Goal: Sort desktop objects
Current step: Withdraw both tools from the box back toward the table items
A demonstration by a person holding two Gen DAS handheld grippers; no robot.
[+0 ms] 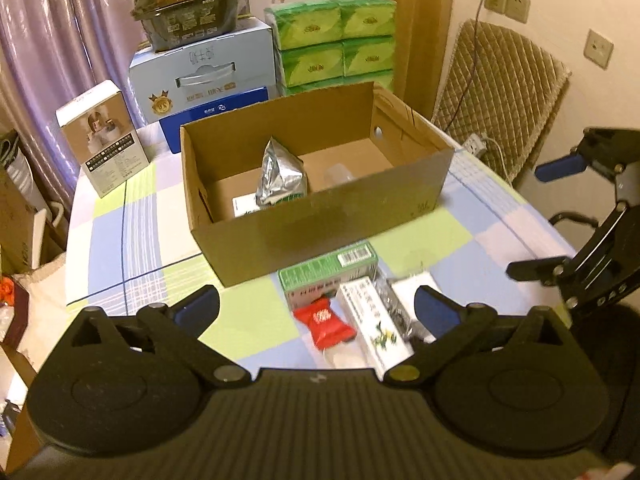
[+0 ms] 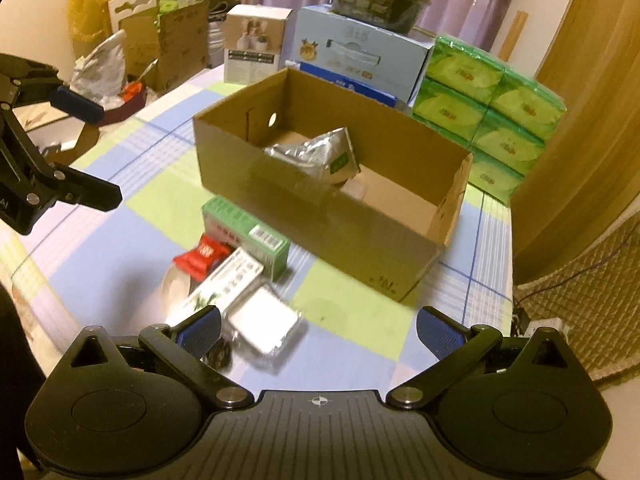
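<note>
An open cardboard box [image 1: 320,216] [image 2: 320,208] stands mid-table with a silver foil pouch [image 1: 280,178] [image 2: 316,152] inside. In front of it lies a small pile: a green carton [image 1: 328,268] [image 2: 244,228], a red candy wrapper [image 1: 324,320] [image 2: 202,256], a white medicine box [image 1: 372,324] [image 2: 228,284] and a silver blister pack [image 2: 264,328]. My left gripper [image 1: 316,308] hovers open just before the pile, nothing between its fingers. My right gripper [image 2: 318,330] is open too, with the blister pack near its left finger. Each gripper shows in the other's view, the right gripper [image 1: 536,220] open at the right edge, the left gripper [image 2: 94,152] open at the left edge.
Behind the box stand a pale blue carton [image 1: 204,76] topped by a dark noodle bowl [image 1: 186,4], stacked green tissue packs [image 1: 336,40] [image 2: 492,108] and a small white product box [image 1: 102,136]. A checked cloth [image 1: 132,240] covers the table. A quilted chair [image 1: 496,92] is at the right.
</note>
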